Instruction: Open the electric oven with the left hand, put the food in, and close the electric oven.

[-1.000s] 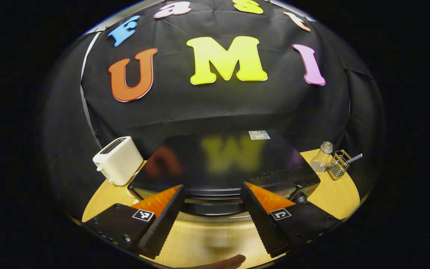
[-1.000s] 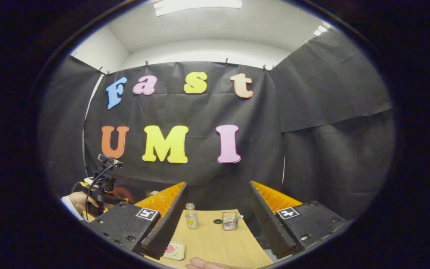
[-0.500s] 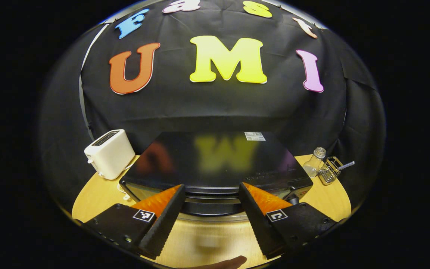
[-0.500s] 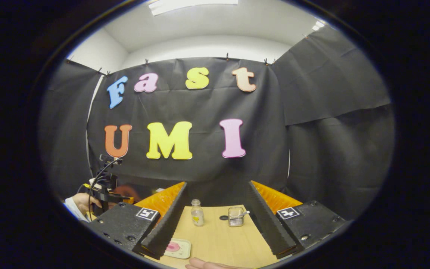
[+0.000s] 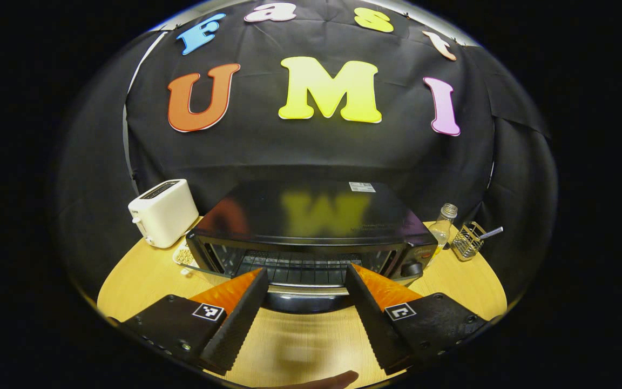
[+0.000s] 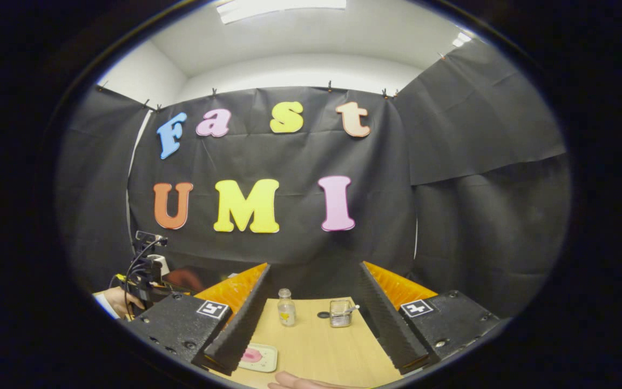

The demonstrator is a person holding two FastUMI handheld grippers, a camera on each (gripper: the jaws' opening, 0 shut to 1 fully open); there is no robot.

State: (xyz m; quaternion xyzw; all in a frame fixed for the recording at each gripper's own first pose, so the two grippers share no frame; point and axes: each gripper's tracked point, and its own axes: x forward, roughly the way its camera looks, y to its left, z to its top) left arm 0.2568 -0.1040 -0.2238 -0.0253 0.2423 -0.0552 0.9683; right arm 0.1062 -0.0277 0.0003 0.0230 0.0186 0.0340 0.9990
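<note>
The black electric oven [image 5: 311, 216] stands in the middle of the wooden table [image 5: 138, 275] in the left gripper view. Its glass front and the rack [image 5: 300, 265] inside show. The door seems tilted outward, with its silver handle [image 5: 305, 290] low between my fingers. My left gripper [image 5: 305, 269] is open, one finger on each side of the handle's middle. In the right gripper view the pink food [image 6: 252, 355] lies on a small pale plate [image 6: 265, 361] by my left finger. My right gripper [image 6: 313, 266] hangs open above the table, holding nothing.
A white toaster [image 5: 162, 212] stands left of the oven, with a small dish [image 5: 184, 255] beside it. A glass bottle [image 5: 441, 224] and a wire holder [image 5: 467, 240] stand on its right. The other gripper and a hand [image 6: 127, 297] show at the left of the right gripper view.
My left gripper has dropped lower and drawn back, so the oven's front and rack came into view where only its top showed. The right gripper has hardly moved.
</note>
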